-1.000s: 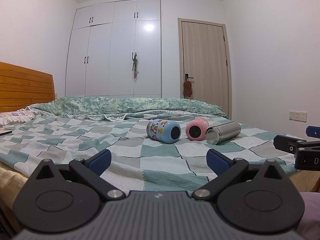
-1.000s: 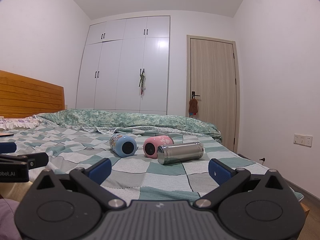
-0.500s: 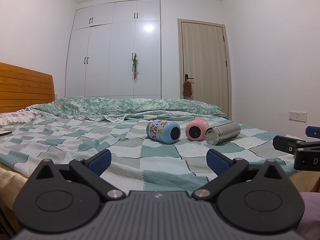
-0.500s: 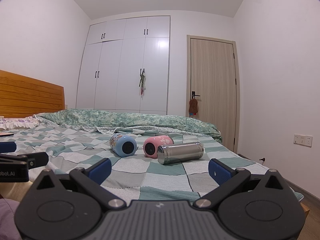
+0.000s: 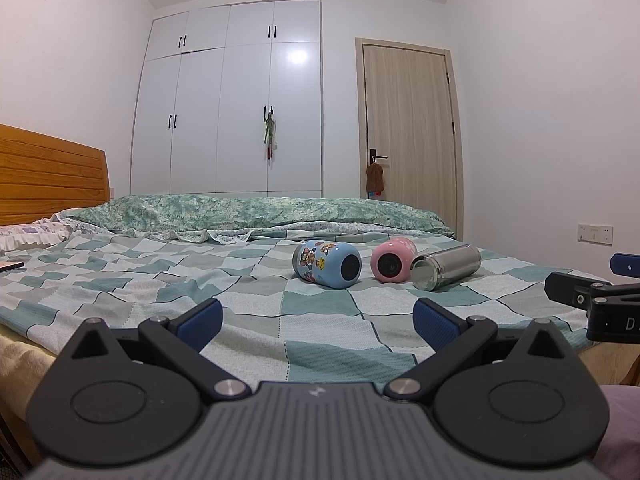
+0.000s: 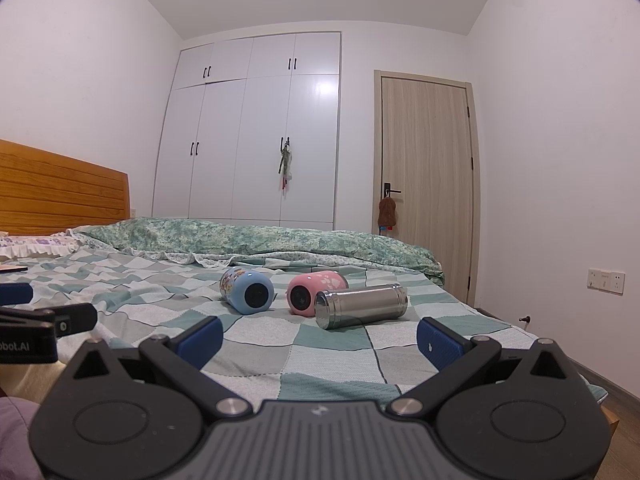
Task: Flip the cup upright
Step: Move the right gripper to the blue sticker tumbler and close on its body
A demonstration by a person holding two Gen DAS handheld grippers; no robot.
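Observation:
Three cups lie on their sides on the checked bedspread point(image 5: 256, 312): a blue cartoon cup point(image 5: 327, 263) on the left, a pink cup point(image 5: 393, 260) in the middle, a steel flask point(image 5: 446, 267) on the right. They also show in the right wrist view: blue cup point(image 6: 246, 290), pink cup point(image 6: 314, 293), steel flask point(image 6: 361, 306). My left gripper point(image 5: 318, 320) is open and empty, well short of the cups. My right gripper point(image 6: 320, 339) is open and empty, also short of them. Each gripper's fingers show at the edge of the other's view.
A folded green quilt point(image 5: 256, 212) lies across the bed behind the cups. A wooden headboard point(image 5: 48, 176) stands at the left. White wardrobes point(image 5: 240, 112) and a wooden door point(image 5: 412, 132) are at the back. The bed's right edge drops to the floor point(image 6: 624, 436).

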